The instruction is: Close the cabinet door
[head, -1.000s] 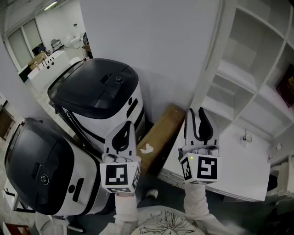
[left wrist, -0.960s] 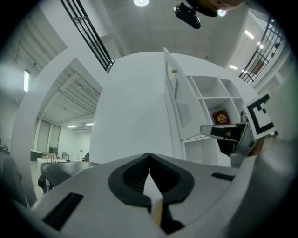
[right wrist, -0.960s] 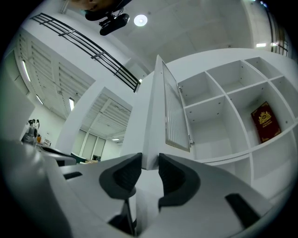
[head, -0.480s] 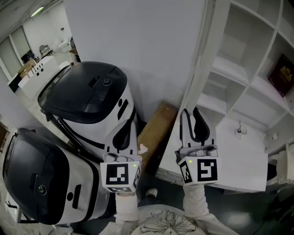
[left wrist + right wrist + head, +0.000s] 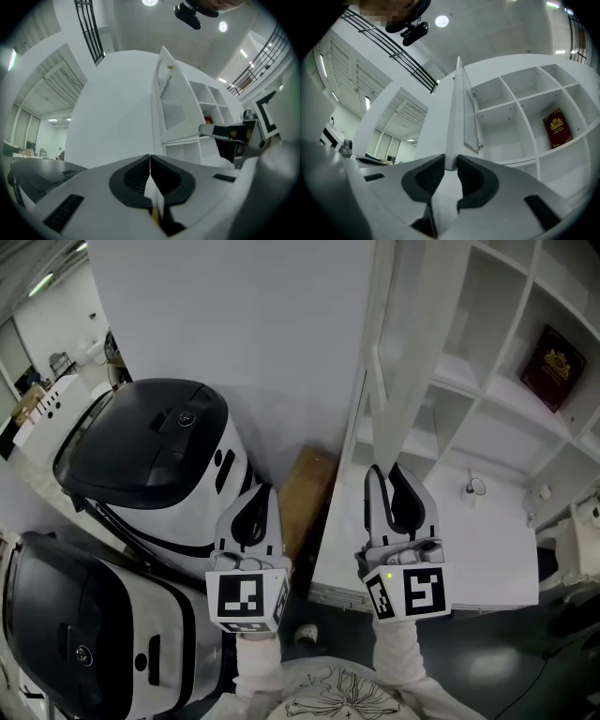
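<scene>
White cabinet door [image 5: 397,352] stands open beside pale wall [image 5: 234,324], above dark floor [image 5: 525,662].

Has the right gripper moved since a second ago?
Yes, slightly rightward: the right gripper sits farther from the brown board, nearer the shelves. Its jaws have just been closing on the edge of the door.
</scene>
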`<act>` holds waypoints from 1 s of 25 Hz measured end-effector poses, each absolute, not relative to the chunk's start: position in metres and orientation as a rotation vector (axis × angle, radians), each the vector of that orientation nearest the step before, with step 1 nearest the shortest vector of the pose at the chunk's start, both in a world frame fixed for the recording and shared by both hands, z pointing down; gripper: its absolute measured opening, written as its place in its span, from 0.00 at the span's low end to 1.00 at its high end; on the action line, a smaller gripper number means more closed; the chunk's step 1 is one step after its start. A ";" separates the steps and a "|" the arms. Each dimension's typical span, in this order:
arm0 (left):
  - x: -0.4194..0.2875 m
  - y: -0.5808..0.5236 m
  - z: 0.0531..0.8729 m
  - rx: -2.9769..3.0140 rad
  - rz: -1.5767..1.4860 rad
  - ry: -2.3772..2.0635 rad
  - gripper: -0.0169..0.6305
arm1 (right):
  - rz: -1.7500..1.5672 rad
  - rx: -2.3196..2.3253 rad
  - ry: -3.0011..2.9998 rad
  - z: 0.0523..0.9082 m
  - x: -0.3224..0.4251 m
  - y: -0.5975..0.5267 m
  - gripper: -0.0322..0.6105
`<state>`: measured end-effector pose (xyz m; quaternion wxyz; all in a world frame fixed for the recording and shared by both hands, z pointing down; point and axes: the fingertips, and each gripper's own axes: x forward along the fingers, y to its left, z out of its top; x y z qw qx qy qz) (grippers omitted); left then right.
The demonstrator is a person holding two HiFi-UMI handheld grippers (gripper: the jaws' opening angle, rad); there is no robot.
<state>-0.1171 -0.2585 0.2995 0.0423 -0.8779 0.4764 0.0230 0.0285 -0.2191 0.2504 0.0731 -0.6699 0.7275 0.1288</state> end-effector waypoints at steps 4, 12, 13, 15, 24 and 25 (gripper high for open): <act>-0.102 -0.259 0.301 -2.724 0.074 1.393 0.03 | 0.384 -2.065 2.154 0.251 0.041 -0.214 0.17; -0.078 -0.260 0.303 -2.781 0.083 1.280 0.03 | 0.375 -2.115 2.108 0.253 0.056 -0.207 0.16; -0.077 -0.260 0.303 -2.785 0.085 1.269 0.03 | 0.373 -2.116 2.106 0.253 0.057 -0.206 0.16; -0.072 -0.261 0.302 -2.795 0.090 1.246 0.03 | 0.372 -2.119 2.098 0.253 0.059 -0.205 0.16; -0.052 -0.263 0.306 -2.850 0.096 1.144 0.03 | 0.372 -2.131 2.071 0.252 0.067 -0.202 0.15; -0.049 -0.263 0.306 -2.856 0.096 1.131 0.03 | 0.372 -2.136 2.064 0.252 0.068 -0.201 0.15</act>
